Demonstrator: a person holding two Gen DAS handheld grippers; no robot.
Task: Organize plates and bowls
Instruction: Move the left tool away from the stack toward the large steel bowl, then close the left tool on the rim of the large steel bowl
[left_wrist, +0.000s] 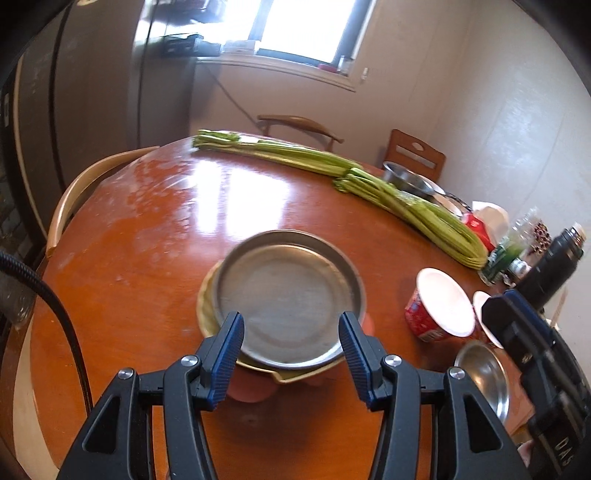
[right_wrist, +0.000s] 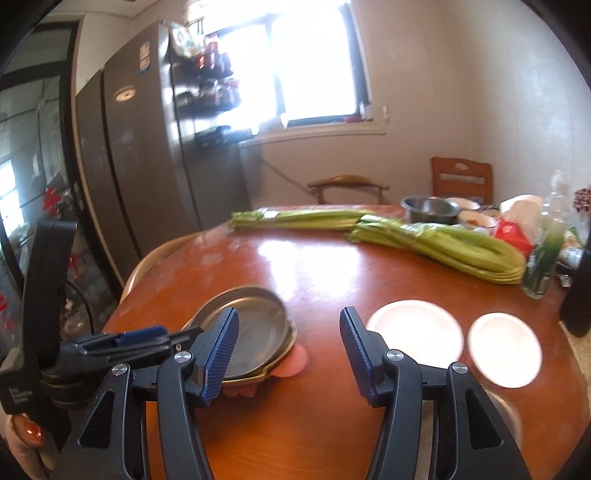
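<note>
A round steel plate (left_wrist: 288, 295) lies on top of a yellow plate (left_wrist: 207, 306), both resting on a pink mat (left_wrist: 247, 391) on the brown table (left_wrist: 147, 229). My left gripper (left_wrist: 291, 354) is open and empty, its fingers just above the steel plate's near rim. A small steel bowl (left_wrist: 487, 376) sits at the right, beside my right gripper's body (left_wrist: 532, 354). In the right wrist view the steel plate (right_wrist: 258, 325) lies left of centre. My right gripper (right_wrist: 288, 354) is open and empty above the table. Its view shows the left gripper's tips (right_wrist: 140, 338) at the plate.
Two cups with white lids (right_wrist: 415, 328) (right_wrist: 504, 349) stand at the right. Long green celery bundles (left_wrist: 406, 199) cross the far table. A steel bowl (right_wrist: 428, 208), dishes, bottles and a red packet crowd the far right. Chairs ring the table; a fridge (right_wrist: 140, 147) stands left.
</note>
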